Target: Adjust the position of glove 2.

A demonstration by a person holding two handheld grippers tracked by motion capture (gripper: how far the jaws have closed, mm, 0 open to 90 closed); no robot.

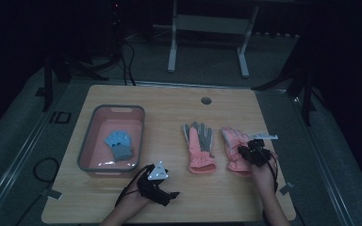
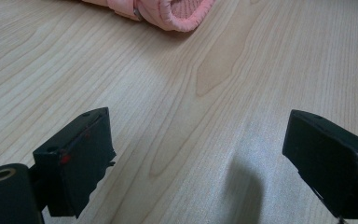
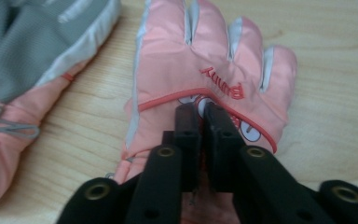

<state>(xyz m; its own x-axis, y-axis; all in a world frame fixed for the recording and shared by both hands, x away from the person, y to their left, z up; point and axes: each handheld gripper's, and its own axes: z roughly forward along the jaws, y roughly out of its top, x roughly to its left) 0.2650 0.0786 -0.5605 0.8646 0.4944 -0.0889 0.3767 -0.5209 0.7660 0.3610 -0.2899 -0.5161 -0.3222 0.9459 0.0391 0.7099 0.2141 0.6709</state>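
Observation:
Two pink gloves lie side by side at the table's middle right. The left glove [image 1: 199, 146] [image 3: 37, 46] lies grey palm up. The right glove [image 1: 233, 150] [image 3: 214, 60] lies back up, with red lettering on it. My right gripper [image 1: 252, 149] [image 3: 203, 112] hovers low over the back of this right glove, jaws all but together with only a thin slit and nothing between them. My left gripper [image 1: 162, 190] [image 2: 196, 140] rests near the front edge, jaws wide open over bare wood. A pink glove cuff [image 2: 168, 9] shows ahead of it.
A pink basin with a grey rim [image 1: 87, 150] stands at the left and holds a small blue-grey glove [image 1: 120, 145]. A round cable hole [image 1: 206, 100] sits near the table's far edge. A metal frame's legs [image 1: 172, 47] stand on the floor beyond.

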